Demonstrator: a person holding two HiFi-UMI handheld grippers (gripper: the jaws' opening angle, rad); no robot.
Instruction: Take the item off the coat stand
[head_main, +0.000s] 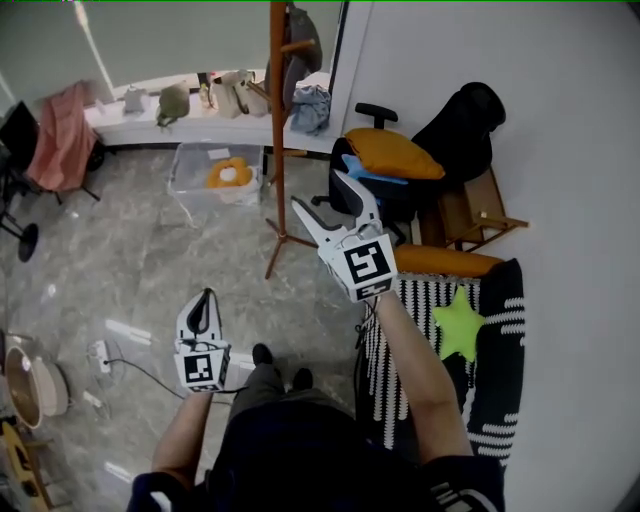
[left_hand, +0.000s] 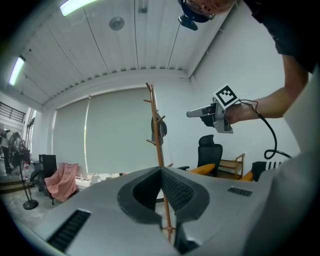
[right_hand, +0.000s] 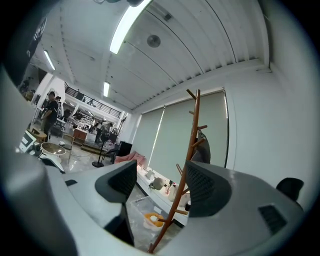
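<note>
A tall wooden coat stand (head_main: 277, 130) rises from the marble floor ahead of me. A dark grey item (head_main: 303, 38) hangs from a peg near its top; it also shows as the grey item (left_hand: 160, 128) and the grey item (right_hand: 201, 152). My right gripper (head_main: 323, 202) is raised and open, short of the stand, with nothing between its jaws. In the right gripper view the stand's pole (right_hand: 187, 165) runs between the parted jaws. My left gripper (head_main: 203, 308) hangs low, its jaws shut and empty, well away from the stand.
A black office chair (head_main: 385, 150) with an orange cushion stands right of the stand. A clear bin (head_main: 215, 172) lies behind it. A low ledge (head_main: 130, 125) holds hats and bags. A striped seat with a green star (head_main: 458, 325) is at my right.
</note>
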